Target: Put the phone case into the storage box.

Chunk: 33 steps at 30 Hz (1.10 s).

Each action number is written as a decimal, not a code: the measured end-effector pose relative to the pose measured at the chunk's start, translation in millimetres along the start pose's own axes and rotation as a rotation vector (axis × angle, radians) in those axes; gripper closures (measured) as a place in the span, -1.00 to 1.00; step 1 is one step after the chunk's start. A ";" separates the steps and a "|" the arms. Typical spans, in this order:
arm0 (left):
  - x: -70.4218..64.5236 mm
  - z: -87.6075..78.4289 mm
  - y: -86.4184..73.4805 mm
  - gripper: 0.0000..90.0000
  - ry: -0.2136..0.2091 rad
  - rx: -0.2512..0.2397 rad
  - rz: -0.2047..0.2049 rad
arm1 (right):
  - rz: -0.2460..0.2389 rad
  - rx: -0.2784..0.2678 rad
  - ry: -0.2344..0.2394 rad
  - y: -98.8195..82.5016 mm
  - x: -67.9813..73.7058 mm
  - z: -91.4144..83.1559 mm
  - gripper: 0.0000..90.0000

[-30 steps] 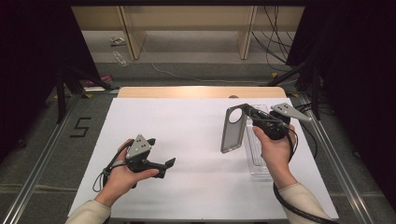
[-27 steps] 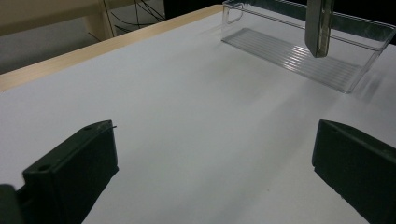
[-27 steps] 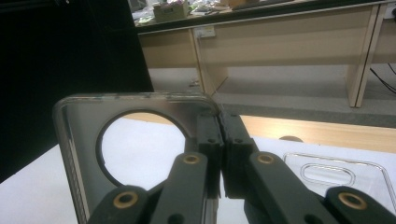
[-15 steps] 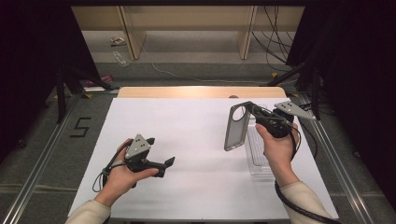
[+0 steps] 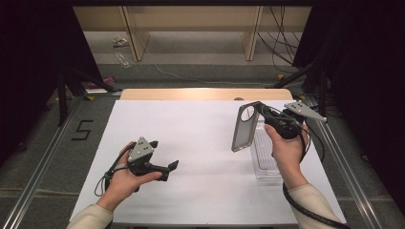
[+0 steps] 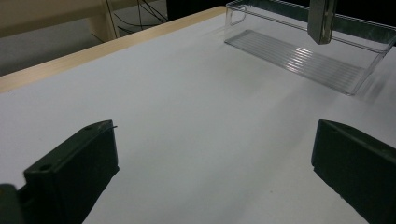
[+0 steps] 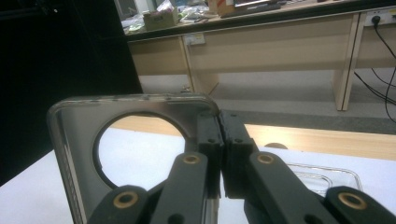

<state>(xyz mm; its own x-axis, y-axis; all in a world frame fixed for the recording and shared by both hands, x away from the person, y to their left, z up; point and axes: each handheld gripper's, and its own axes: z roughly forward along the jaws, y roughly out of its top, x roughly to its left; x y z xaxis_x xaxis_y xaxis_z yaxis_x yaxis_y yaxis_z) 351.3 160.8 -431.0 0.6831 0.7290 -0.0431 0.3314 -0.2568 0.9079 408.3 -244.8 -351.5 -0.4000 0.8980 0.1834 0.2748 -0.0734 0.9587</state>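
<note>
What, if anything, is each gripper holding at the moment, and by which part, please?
The right gripper pinches a phone case by its top edge beside the round camera hole, above the clear tray. The left gripper is open, holding nothing.

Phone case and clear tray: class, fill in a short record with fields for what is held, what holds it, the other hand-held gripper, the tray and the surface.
held thing: phone case, lifted, hanging beside the tray
holder: right hand-held gripper, jaws shut on the case's edge near its round cut-out
other: left hand-held gripper, jaws open, nothing between them
tray: clear tray, nothing in it, on the table
surface: white table
</note>
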 end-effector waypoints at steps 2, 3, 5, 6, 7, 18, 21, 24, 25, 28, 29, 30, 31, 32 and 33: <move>0.1 -0.1 0.0 -1.00 0.000 0.000 0.000 | -0.002 -0.002 -0.003 0.4 -0.7 -0.2 0.97; 0.2 -0.1 0.0 -1.00 0.000 0.001 0.000 | -0.002 -0.001 -0.003 0.6 -0.9 -0.3 0.97; 0.3 -0.1 0.0 -1.00 0.000 0.001 0.000 | -0.001 -0.003 -0.006 1.2 -1.6 -0.6 0.97; 0.3 -0.1 0.0 -1.00 0.000 0.000 -0.001 | -0.001 -0.005 -0.008 1.6 -2.1 -0.8 0.97; 0.4 -0.1 0.0 -1.00 0.000 0.000 -0.001 | 0.000 -0.006 -0.008 1.9 -2.5 -1.0 0.97; 0.4 -0.1 0.1 -1.00 0.001 0.000 -0.004 | 0.008 -0.019 -0.022 5.6 -7.2 -3.1 0.97; 0.4 -0.2 0.2 -1.00 0.001 0.000 -0.002 | 0.008 -0.021 -0.025 6.1 -8.3 -3.3 0.97; 0.5 -0.3 0.4 -1.00 0.002 -0.002 -0.004 | 0.012 -0.023 -0.027 6.6 -9.5 -3.2 0.97; 0.7 -0.4 0.5 -1.00 0.001 -0.002 -0.004 | 0.012 -0.024 -0.029 7.0 -10.2 -3.3 0.97; 0.8 -0.4 0.7 -1.00 0.001 -0.002 -0.002 | 0.012 -0.025 -0.033 7.9 -11.2 -3.5 0.97; 0.7 -0.4 0.6 -1.00 0.002 -0.002 -0.002 | 0.014 -0.026 -0.035 8.2 -11.3 -3.6 0.97; 0.6 -0.4 0.6 -1.00 0.001 -0.002 -0.003 | 0.012 -0.028 -0.035 8.4 -11.4 -3.6 0.97; 0.5 -0.3 0.6 -1.00 0.001 -0.002 -0.003 | 0.009 -0.029 -0.038 8.6 -11.4 -3.6 0.97; 0.6 -0.4 0.7 -1.00 0.001 -0.002 -0.003 | 0.007 -0.030 -0.037 8.9 -11.7 -3.6 0.97; 0.6 -0.4 0.7 -1.00 0.001 -0.002 -0.003 | 0.010 -0.030 -0.038 9.1 -11.8 -3.7 0.97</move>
<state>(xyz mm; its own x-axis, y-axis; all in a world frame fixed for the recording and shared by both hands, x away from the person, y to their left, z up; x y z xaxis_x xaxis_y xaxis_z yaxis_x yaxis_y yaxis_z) 351.7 161.3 -430.2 0.6814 0.7305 -0.0454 0.3323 -0.2535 0.9085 412.3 -257.7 -344.2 -0.3642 0.9128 0.1850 0.2517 -0.0948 0.9631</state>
